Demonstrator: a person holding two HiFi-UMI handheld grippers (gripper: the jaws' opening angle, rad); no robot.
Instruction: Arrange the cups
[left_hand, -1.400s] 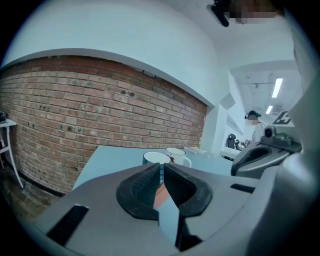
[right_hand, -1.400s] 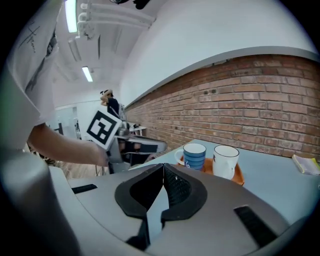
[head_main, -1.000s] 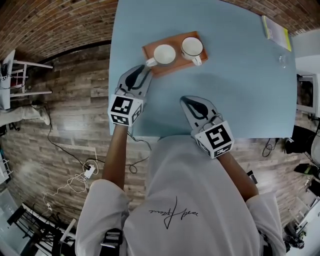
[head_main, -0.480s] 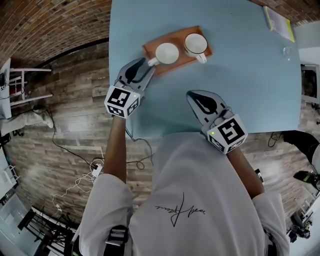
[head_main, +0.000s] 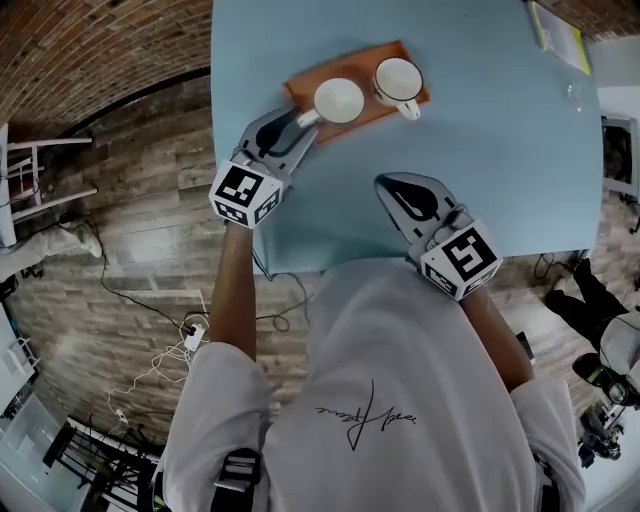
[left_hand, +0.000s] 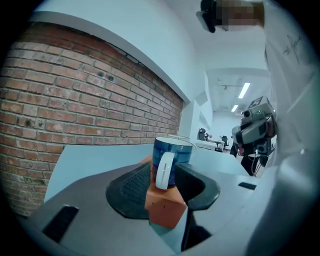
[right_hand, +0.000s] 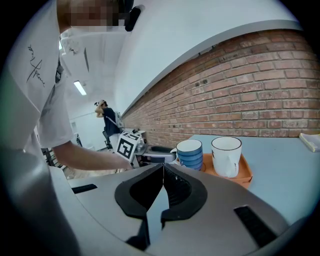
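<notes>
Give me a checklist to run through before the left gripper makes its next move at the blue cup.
1. Left gripper open: ok. Its fingers have just been opening, and the cup's handle stands between them, not pressed.
2. Blue cup upright on the orange tray: ok.
3. White cup upright on the tray, apart from the blue cup: ok.
4. Right gripper shut, empty and off the tray: ok.
5. Blue cup's base fully inside the tray's edge: cannot tell.

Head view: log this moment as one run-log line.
left gripper: jaws just opened, handle of blue cup between | right gripper: shut, empty | white cup: on orange tray
</notes>
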